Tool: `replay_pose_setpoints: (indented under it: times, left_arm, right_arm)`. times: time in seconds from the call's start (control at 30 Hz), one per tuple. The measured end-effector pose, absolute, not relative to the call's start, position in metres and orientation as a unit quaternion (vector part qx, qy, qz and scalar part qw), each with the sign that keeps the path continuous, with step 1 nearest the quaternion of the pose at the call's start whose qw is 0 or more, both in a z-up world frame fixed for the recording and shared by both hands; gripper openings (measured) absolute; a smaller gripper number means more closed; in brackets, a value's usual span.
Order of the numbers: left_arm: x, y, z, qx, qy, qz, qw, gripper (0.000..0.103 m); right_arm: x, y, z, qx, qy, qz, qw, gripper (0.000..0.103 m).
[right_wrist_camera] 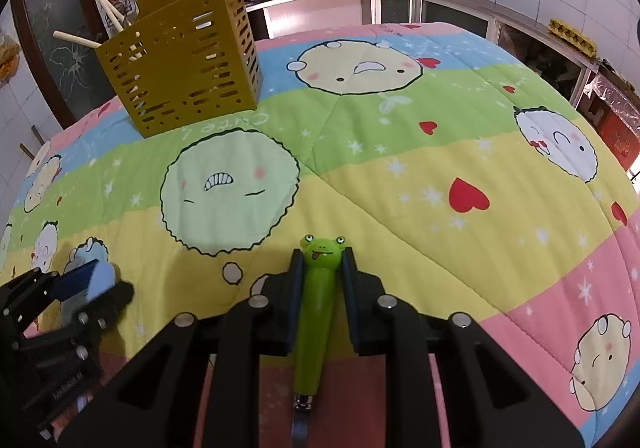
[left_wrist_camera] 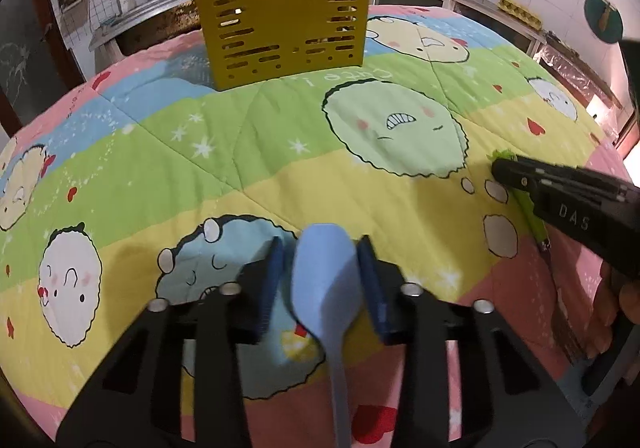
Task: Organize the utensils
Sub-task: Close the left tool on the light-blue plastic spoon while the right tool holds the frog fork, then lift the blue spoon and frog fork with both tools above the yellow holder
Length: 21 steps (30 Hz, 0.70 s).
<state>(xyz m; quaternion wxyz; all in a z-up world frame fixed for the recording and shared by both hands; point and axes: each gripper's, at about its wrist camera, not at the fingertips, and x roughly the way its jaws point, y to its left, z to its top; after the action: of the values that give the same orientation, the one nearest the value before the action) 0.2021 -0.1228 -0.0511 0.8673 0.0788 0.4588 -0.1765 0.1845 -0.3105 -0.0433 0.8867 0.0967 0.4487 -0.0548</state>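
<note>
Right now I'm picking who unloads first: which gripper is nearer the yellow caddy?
Left, marginally. The left gripper, holding the blue spoon, faces the caddy head-on; the right gripper, holding the frog utensil, sits farther right.

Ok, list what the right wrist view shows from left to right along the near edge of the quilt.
Left gripper shut on the pale blue plastic spoon → right gripper with its fingers closed on the green frog-headed utensil handle → cream cartoon face printed on the pink band of the quilt.

Blue spoon [left_wrist_camera: 322,280] handle (and frog utensil's [right_wrist_camera: 316,312]) cut off.
</note>
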Motion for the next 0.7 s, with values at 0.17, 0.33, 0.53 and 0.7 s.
replay_pose_setpoints:
  times: [0.17, 0.33, 0.53, 0.7]
  left_arm:
    - [0.21, -0.122, -0.049, 0.062, 0.467, -0.177, 0.864, 0.03]
    - [0.213, -0.119, -0.047, 0.048, 0.466, -0.181, 0.865, 0.03]
    - [0.213, -0.106, -0.036, 0.027, 0.448, -0.177, 0.876, 0.03]
    - [0.209, -0.095, -0.013, 0.014, 0.409, -0.168, 0.897, 0.03]
  right_arm:
    - [0.192, -0.307, -0.043, 0.084, 0.461, -0.063, 0.881, 0.02]
    - [0.19, -0.307, -0.041, 0.088, 0.454, -0.061, 0.884, 0.019]
    - [0.178, -0.312, -0.025, 0.112, 0.419, -0.043, 0.9, 0.019]
    - [0.17, -0.311, -0.005, 0.117, 0.373, -0.039, 0.92, 0.019]
